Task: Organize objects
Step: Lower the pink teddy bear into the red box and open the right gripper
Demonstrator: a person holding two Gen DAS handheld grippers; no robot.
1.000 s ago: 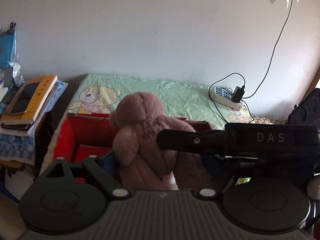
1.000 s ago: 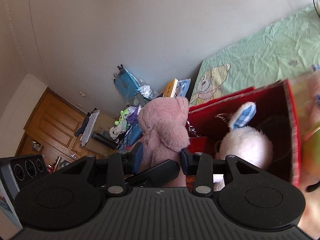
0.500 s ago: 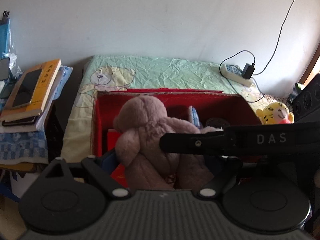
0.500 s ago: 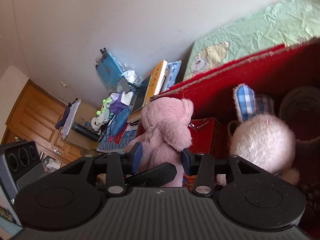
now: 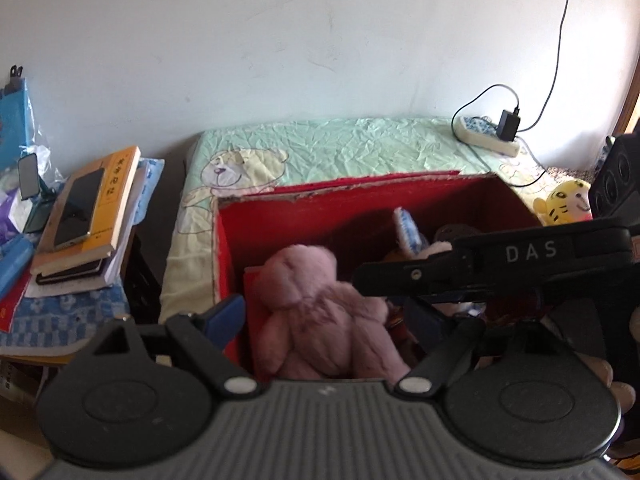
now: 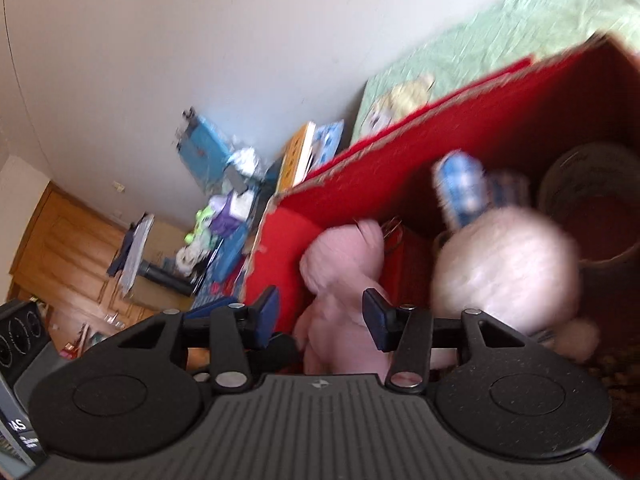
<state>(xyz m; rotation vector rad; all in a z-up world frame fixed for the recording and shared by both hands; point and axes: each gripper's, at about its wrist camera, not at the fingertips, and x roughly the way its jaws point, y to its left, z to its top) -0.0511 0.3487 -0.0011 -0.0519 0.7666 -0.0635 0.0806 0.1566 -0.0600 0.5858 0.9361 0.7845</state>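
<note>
- The pink plush bear [image 5: 320, 312] sits inside the red box [image 5: 400, 200], at the lower centre of the left wrist view, leaning against the box's left wall.
- The left hand-held gripper [image 5: 332, 316] stands wide, its blue pads on either side of the bear; the left pad is clear of the plush, while the right pad is partly hidden behind the other tool, so contact there cannot be told.
- The right hand-held gripper [image 6: 320, 312] has just been opening its jaws; in the blurred right wrist view the bear [image 6: 344, 276] lies between the blue pads, with a visible gap on the left side and the right pad just beside the plush (no pressing grip shows).
- The black arm of the right tool crosses the right middle of the left wrist view, over the box interior.
- A white plush rabbit [image 6: 504, 272] with a blue checked ear [image 6: 460, 192] lies in the box to the right of the bear, next to a round brown container [image 6: 592, 208].
- A yellow tiger toy [image 5: 564, 204] rests outside the box on the green bedsheet [image 5: 340, 144], at the right edge.
- A stack of books [image 5: 84, 220] with a phone [image 5: 78, 208] on top stands at the left of the frame, beside the bed.
- A white power strip [image 5: 488, 136] with a black charger lies at the upper right of the sheet.
</note>
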